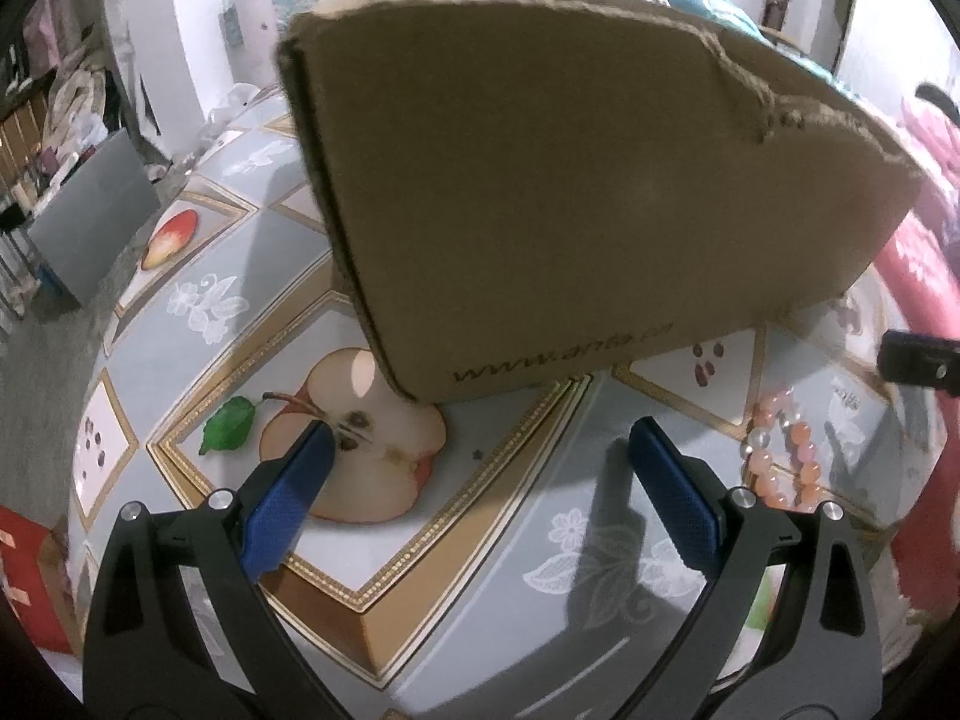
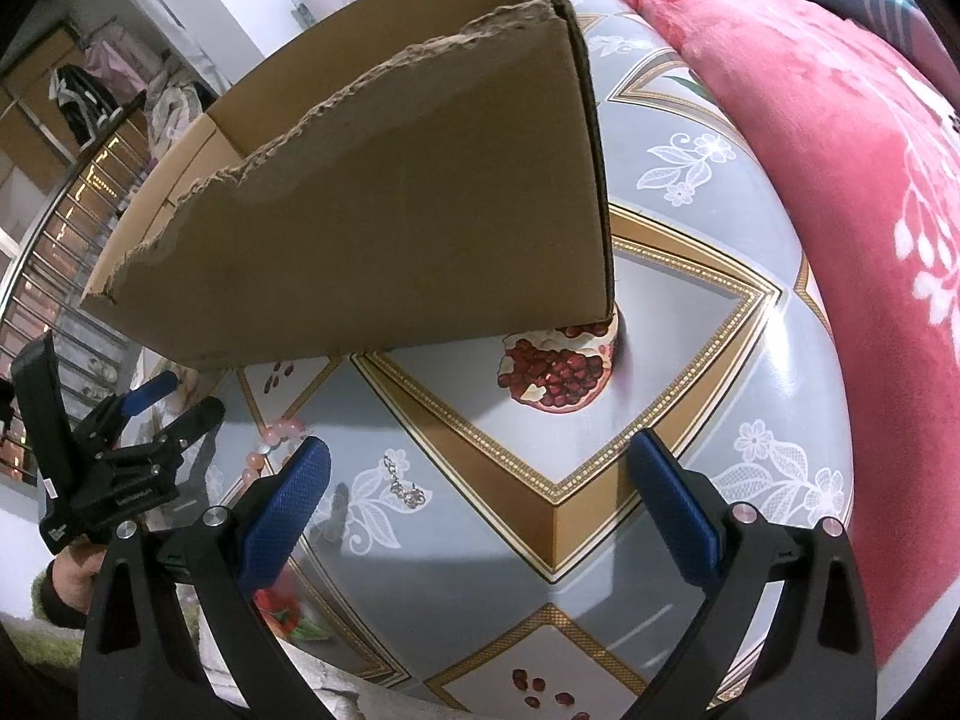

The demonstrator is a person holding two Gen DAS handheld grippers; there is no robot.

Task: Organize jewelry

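Observation:
A brown cardboard box [image 1: 600, 180] with a torn top edge stands on the patterned table; it also shows in the right wrist view [image 2: 390, 228]. A pink and white bead bracelet [image 1: 780, 450] lies on the table to the right of the left gripper [image 1: 480, 450], which is open and empty. In the right wrist view the bracelet [image 2: 270, 444] lies left of the right gripper [image 2: 480, 468], partly hidden by its left finger. A thin silver chain [image 2: 403, 480] lies between the right gripper's open, empty fingers. The left gripper [image 2: 162, 402] shows at the left there.
The table wears a grey-blue cloth with fruit prints [image 2: 690, 540]. A red flowered blanket [image 2: 840, 180] lies along the table's right side. A grey panel [image 1: 90, 222] stands on the floor at left, with shelves and clothes behind.

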